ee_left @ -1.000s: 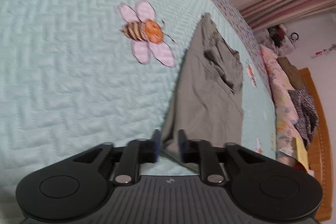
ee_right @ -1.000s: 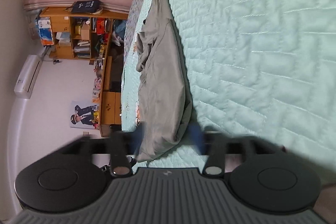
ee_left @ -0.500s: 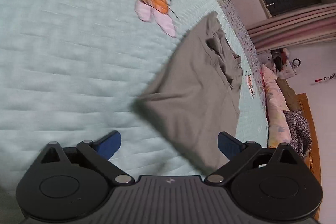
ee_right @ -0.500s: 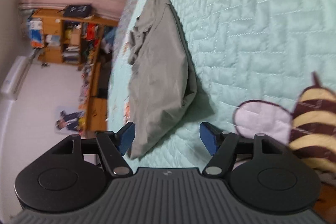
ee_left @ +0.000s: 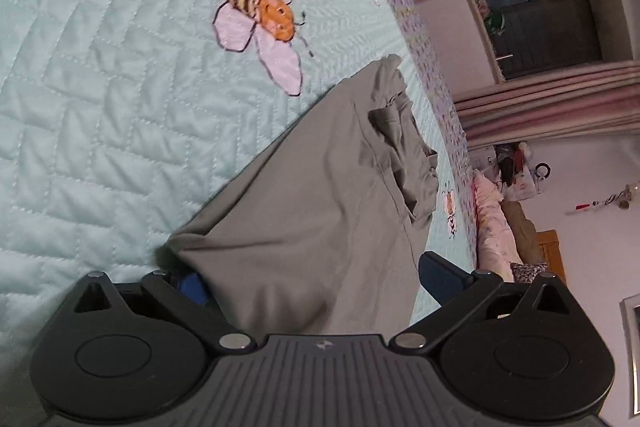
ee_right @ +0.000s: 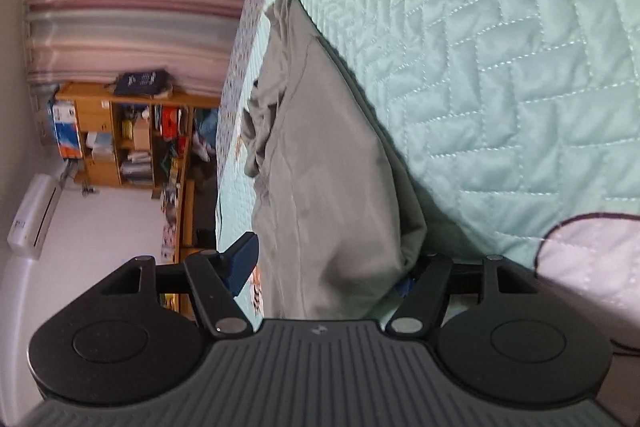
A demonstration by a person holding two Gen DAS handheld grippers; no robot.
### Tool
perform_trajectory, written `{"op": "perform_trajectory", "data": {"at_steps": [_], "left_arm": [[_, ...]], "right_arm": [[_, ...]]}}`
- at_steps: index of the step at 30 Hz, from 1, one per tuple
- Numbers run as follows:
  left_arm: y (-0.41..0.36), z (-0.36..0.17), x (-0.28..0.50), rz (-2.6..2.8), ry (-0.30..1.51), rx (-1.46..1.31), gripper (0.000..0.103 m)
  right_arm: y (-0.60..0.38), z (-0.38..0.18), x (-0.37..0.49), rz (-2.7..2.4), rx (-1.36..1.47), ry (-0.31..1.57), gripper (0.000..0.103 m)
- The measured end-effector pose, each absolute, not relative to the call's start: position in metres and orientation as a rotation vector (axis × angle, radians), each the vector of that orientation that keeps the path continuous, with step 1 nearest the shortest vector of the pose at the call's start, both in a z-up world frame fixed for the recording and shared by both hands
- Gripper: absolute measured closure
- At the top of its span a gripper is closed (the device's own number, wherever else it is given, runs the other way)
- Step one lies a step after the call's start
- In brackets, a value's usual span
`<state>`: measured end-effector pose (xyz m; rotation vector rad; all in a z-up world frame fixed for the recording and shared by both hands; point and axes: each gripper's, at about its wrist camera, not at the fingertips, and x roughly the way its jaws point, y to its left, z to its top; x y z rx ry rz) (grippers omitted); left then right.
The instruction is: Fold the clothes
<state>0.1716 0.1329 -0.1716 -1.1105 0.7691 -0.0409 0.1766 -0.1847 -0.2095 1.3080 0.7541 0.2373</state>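
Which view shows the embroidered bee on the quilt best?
The left wrist view: the embroidered bee appears whole, with striped body, orange face and pale wings. The right wrist view catches only a pale wing at its edge.

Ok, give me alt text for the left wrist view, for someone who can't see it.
An olive-grey garment lies on a mint quilted bedspread, its near end between the open fingers of the left gripper. A bee and flower appliqué lies beyond it, with pink curtains and a dark window behind.
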Motion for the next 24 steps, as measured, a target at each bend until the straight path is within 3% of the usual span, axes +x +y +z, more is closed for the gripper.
{"op": "perform_trajectory", "data": {"at_steps": [2, 4, 6, 8, 13, 24], "left_arm": [[0.135, -0.182, 0.176, -0.055, 0.786, -1.149, 0.065], [0.138, -0.196, 0.180, -0.069, 0.818, -1.202, 0.089], [0.143, -0.205, 0.179, -0.078, 0.822, -1.230, 0.093], [0.142, -0.202, 0.181, -0.086, 0.824, -1.207, 0.095], [0.129, -0.173, 0.190, -0.094, 0.862, -1.016, 0.097], [0.140, -0.137, 0.164, -0.107, 0.881, -0.950, 0.097]], "right_arm": [[-0.182, -0.210, 0.179, 0.227, 1.307, 0.728, 0.035], [-0.183, -0.213, 0.181, 0.225, 1.295, 0.718, 0.043], [-0.189, -0.220, 0.182, 0.226, 1.308, 0.729, 0.060], [-0.197, -0.236, 0.183, 0.237, 1.376, 0.763, 0.098], [-0.204, -0.235, 0.188, 0.322, 1.381, 0.765, 0.098], [-0.214, -0.198, 0.172, 0.400, 1.315, 0.795, 0.099]]}}
